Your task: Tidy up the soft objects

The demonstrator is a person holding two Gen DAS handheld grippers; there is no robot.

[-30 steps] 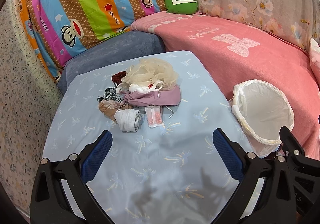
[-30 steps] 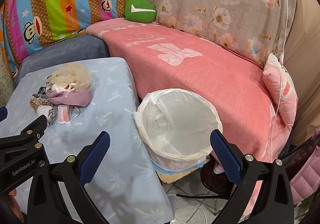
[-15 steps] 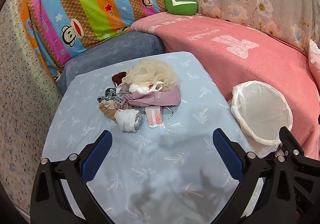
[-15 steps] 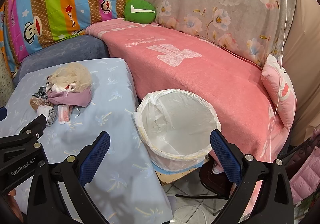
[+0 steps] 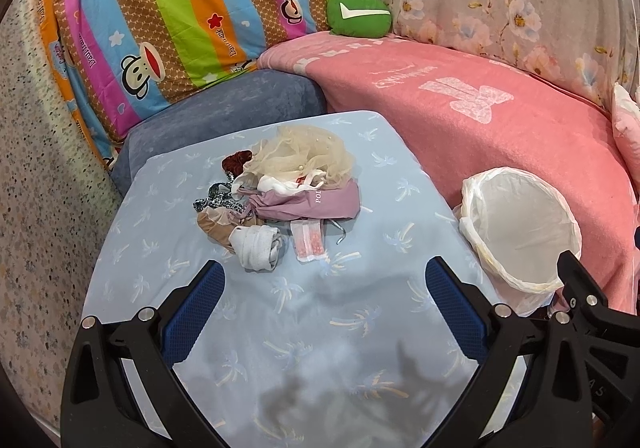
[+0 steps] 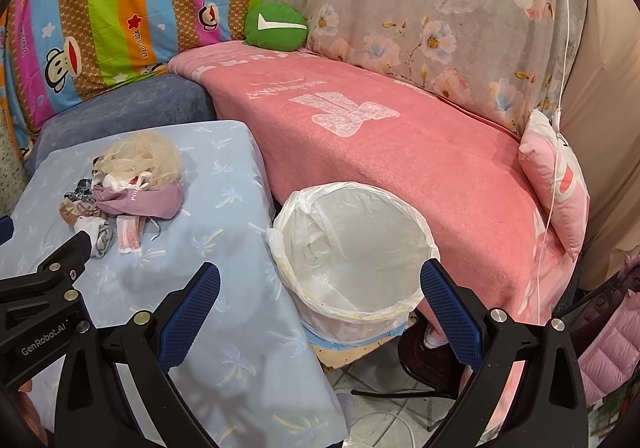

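Observation:
A small heap of soft items lies on the light blue table (image 5: pixel 280 328): a cream mesh puff (image 5: pixel 304 157), a mauve cloth (image 5: pixel 320 201), a rolled white sock (image 5: pixel 258 248), a pink face mask (image 5: pixel 307 242), a tan stocking (image 5: pixel 214 226) and a dark red scrunchie (image 5: pixel 236 163). The same heap (image 6: pixel 132 187) appears at left in the right wrist view. My left gripper (image 5: pixel 323 284) hovers open just short of the heap, holding nothing. My right gripper (image 6: pixel 320 290) is open above a white-lined bin (image 6: pixel 352 256), also empty.
The bin (image 5: pixel 520 236) stands right of the table, against a pink-covered sofa (image 6: pixel 400 135). A green cushion (image 5: pixel 358 13) and a striped cartoon sheet (image 5: pixel 160 7) are behind. A pink pillow (image 6: pixel 556 183) lies at the sofa's right end. Tiled floor (image 6: pixel 380 388) shows below the bin.
Both views have shifted only very slightly; the heap and bin stay put and both grippers remain open.

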